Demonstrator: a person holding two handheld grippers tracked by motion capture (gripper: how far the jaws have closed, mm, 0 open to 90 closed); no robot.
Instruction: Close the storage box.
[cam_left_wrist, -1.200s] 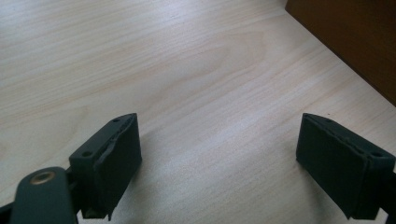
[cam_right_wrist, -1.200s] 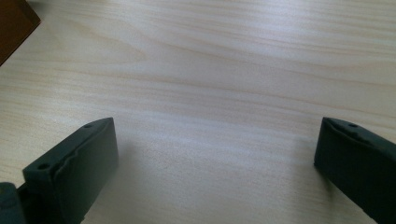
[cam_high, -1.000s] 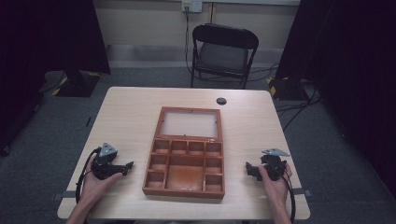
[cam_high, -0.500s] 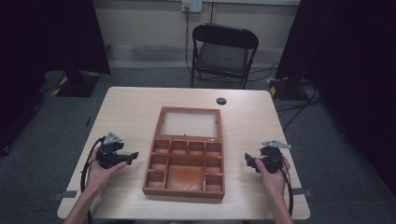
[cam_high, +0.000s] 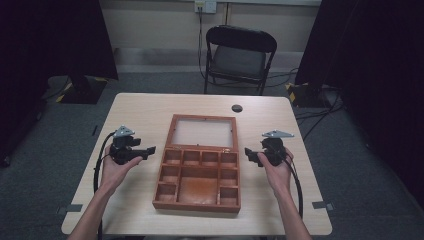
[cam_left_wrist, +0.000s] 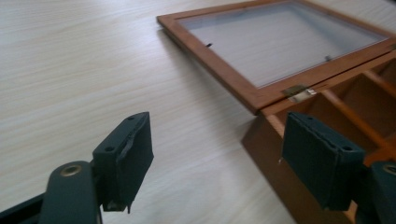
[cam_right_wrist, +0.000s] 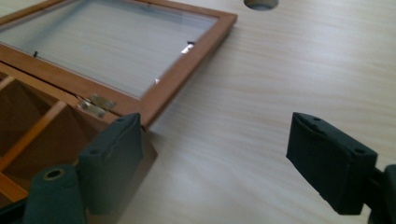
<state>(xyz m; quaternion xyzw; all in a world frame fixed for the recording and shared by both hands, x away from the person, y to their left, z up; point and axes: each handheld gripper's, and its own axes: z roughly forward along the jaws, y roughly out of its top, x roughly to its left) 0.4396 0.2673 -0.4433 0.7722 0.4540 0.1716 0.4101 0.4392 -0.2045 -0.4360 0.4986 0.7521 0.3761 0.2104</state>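
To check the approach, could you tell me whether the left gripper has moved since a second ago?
Yes. The left gripper has moved up the table toward the wooden box's hinge end.

The open, compartmented brown wooden box takes up the middle of the light wooden table, its glass-paned lid lying flat behind it. Bare tabletop runs down both sides of the box, where the left gripper and right gripper hover. Beyond the lid, a small round dark hole marks otherwise open tabletop.
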